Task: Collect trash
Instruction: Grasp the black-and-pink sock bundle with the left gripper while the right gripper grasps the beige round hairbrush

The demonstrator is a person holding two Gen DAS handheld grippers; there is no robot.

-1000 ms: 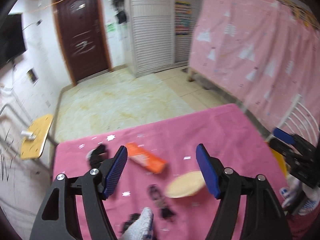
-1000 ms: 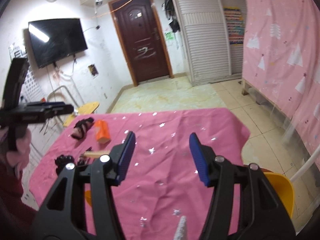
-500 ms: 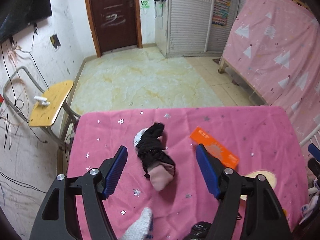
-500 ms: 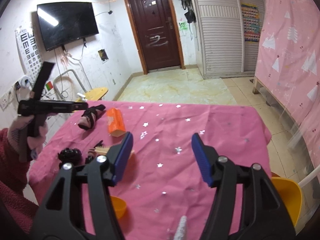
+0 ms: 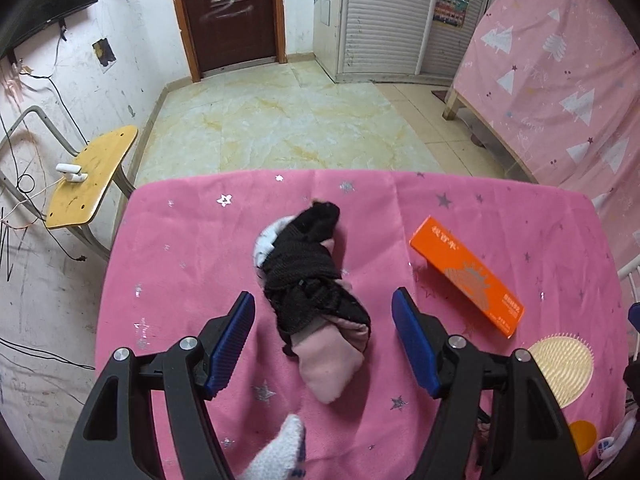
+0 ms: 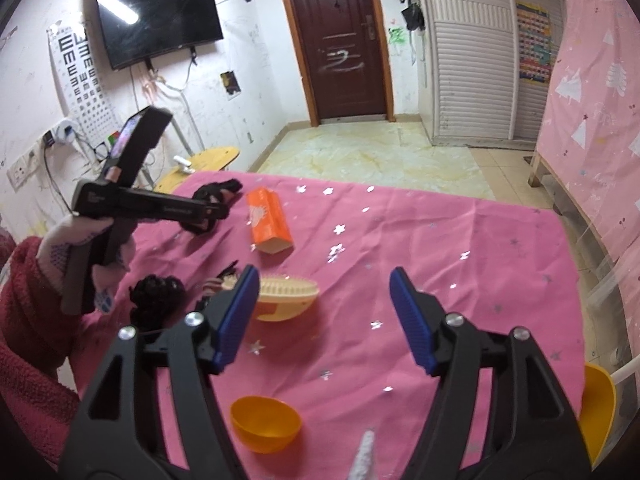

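A bundle of black and pink cloth (image 5: 316, 292) lies on the pink starred tablecloth (image 5: 180, 264). My left gripper (image 5: 322, 296) hovers just above its near end, open, the blue pads on either side without touching it. In the right wrist view the same left gripper (image 6: 214, 213), held by a gloved hand, hangs over the bundle (image 6: 218, 188). An orange box (image 5: 468, 276) lies to the right of the bundle. My right gripper (image 6: 323, 280) is over the cloth, its jaws opening with nothing between them.
A yellow brush (image 6: 288, 292) and a black tangle (image 6: 156, 296) lie left of the right gripper, with a small orange bowl (image 6: 264, 422) near the front edge. A yellow container (image 6: 598, 400) sits off the table's right. A wooden chair (image 5: 88, 176) stands left.
The left gripper swung left from the orange box to the cloth bundle and sank closer to it. The right gripper's jaws spread wider as it drifted along the table.
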